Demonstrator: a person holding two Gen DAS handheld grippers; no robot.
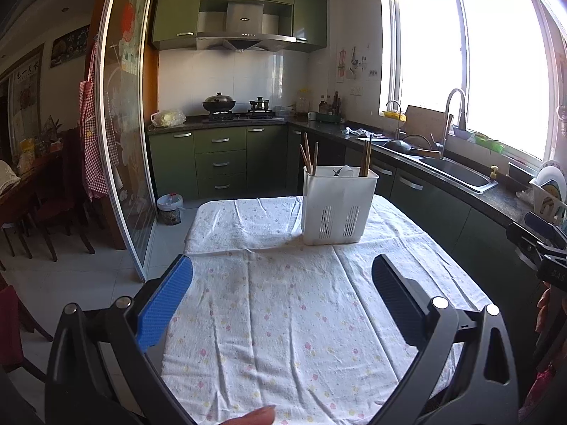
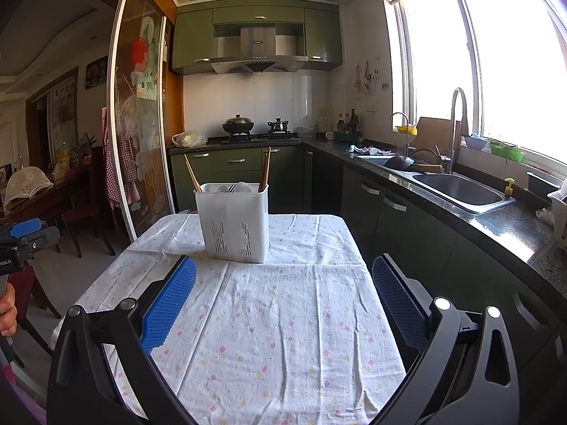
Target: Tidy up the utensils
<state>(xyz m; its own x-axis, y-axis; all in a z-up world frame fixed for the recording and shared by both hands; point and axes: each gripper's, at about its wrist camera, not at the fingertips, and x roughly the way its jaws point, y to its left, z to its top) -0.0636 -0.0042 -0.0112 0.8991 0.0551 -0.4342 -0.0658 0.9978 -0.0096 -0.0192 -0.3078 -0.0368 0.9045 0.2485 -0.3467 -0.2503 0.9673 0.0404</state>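
A white slotted utensil holder point(image 1: 338, 203) stands at the far end of a table with a flowered white cloth point(image 1: 290, 318). It also shows in the right wrist view point(image 2: 232, 221). Wooden chopsticks point(image 1: 309, 154) stand in its left and right compartments, and a spoon and fork point(image 2: 235, 187) sit in the middle. My left gripper point(image 1: 283, 269) is open and empty above the cloth, short of the holder. My right gripper point(image 2: 283, 271) is open and empty, with the holder just beyond its left finger.
Green kitchen cabinets and a dark counter with a sink point(image 2: 457, 187) run along the right. A stove with pots point(image 1: 234, 106) is at the back. A glass sliding door point(image 1: 124, 124) and dining chairs point(image 1: 53, 212) are on the left.
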